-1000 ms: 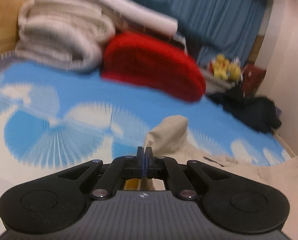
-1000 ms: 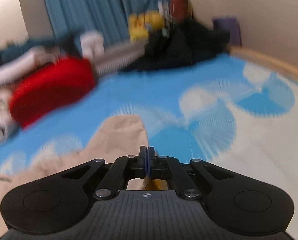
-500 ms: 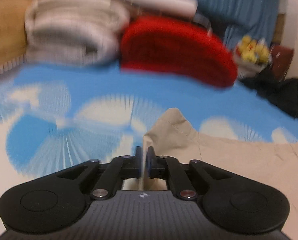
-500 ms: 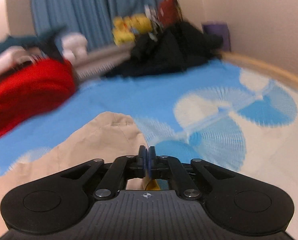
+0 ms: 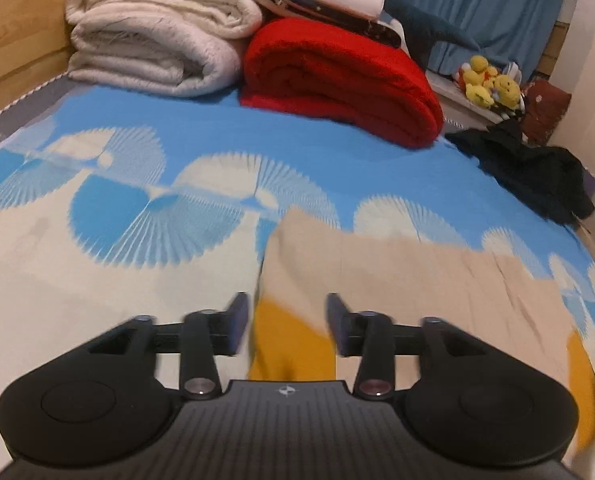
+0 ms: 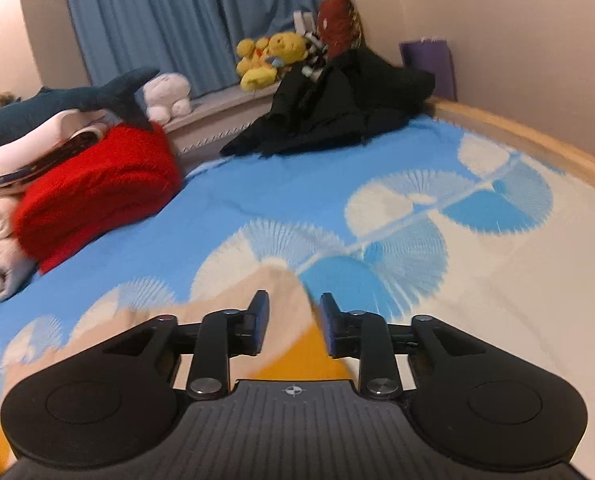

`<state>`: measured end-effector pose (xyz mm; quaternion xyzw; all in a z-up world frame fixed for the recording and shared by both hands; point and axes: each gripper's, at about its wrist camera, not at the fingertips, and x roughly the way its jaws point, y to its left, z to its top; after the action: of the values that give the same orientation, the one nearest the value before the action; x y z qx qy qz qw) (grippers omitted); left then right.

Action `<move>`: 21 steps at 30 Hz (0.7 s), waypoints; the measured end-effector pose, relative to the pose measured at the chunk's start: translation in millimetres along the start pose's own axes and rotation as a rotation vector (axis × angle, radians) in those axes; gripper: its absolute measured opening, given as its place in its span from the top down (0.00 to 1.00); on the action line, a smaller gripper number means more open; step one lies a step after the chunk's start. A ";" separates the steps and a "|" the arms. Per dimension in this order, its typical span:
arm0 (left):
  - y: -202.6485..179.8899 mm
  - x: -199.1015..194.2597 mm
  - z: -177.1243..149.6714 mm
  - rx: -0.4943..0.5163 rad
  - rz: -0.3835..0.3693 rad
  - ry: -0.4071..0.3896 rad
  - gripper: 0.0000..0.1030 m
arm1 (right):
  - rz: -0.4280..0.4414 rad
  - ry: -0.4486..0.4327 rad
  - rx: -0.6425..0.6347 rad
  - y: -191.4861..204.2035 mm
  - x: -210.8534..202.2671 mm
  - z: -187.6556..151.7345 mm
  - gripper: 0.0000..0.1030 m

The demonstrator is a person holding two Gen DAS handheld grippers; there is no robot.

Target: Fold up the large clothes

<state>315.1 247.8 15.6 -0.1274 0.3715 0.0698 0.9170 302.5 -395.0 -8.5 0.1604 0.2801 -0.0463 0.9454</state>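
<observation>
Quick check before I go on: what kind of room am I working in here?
Most likely a bedroom. The work surface is a bed with a blue and white fan-patterned cover, folded white and red blankets are stacked at its far end, and yellow plush toys sit by blue curtains.

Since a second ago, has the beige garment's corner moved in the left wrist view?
Yes. The beige garment corner has dropped from between the left gripper onto the bedspread; its jaws have just been opening and now stand apart.
</observation>
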 end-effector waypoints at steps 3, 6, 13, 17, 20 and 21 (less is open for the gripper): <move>8.9 -20.0 -38.2 0.006 0.025 0.016 0.36 | -0.010 0.058 -0.002 -15.2 -23.0 -26.7 0.58; 24.6 -8.3 -78.4 -0.051 0.023 0.148 0.38 | -0.052 0.124 -0.015 -33.6 -21.1 -64.2 0.58; 19.3 8.4 -99.0 0.015 0.065 0.268 0.36 | -0.153 0.321 0.036 -56.8 9.2 -95.8 0.58; 12.9 8.2 -103.0 0.038 0.073 0.275 0.36 | -0.175 0.355 0.044 -59.2 18.3 -100.8 0.58; 9.9 10.6 -103.9 0.050 0.077 0.281 0.36 | -0.182 0.375 0.039 -60.8 26.3 -104.4 0.58; 9.7 10.5 -103.6 0.053 0.078 0.280 0.36 | -0.185 0.381 0.036 -61.0 28.7 -105.3 0.58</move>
<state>251.7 227.9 -65.1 -0.0974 0.5023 0.0770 0.8557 261.5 -417.8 -124.3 0.1568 0.4662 -0.1067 0.8641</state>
